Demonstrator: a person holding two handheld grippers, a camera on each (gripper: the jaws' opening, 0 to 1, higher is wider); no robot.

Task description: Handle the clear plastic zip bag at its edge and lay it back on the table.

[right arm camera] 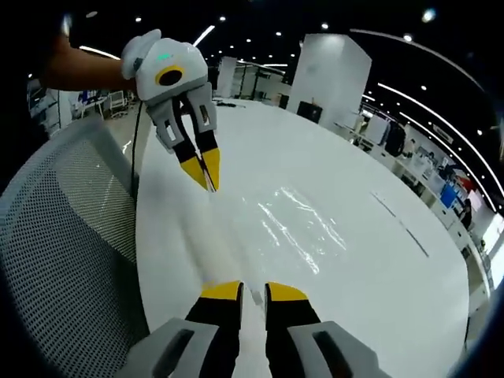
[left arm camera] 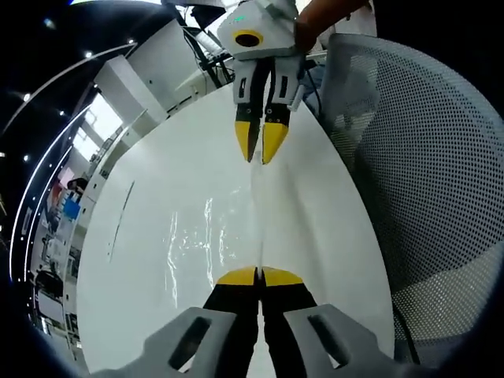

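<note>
A clear plastic zip bag [left arm camera: 206, 235] [right arm camera: 303, 224] lies mostly flat on the white table [left arm camera: 126, 268] [right arm camera: 394, 307], showing by its glints. One edge is raised as a thin ridge running between the two grippers. My left gripper [left arm camera: 259, 275] is shut on the near end of that ridge; it appears in the right gripper view as the left gripper [right arm camera: 205, 173], tips pinched together. My right gripper [right arm camera: 253, 293] has a narrow gap between its jaws, with the bag's edge lying in the gap. Opposite it stands the right gripper [left arm camera: 261, 151].
A grey mesh chair back [left arm camera: 425, 173] [right arm camera: 63, 228] stands close along the table's edge beside both grippers. A person's arm [right arm camera: 79, 67] holds the left gripper. A thin dark line [left arm camera: 120, 220] marks the table. Office desks and pillars lie beyond.
</note>
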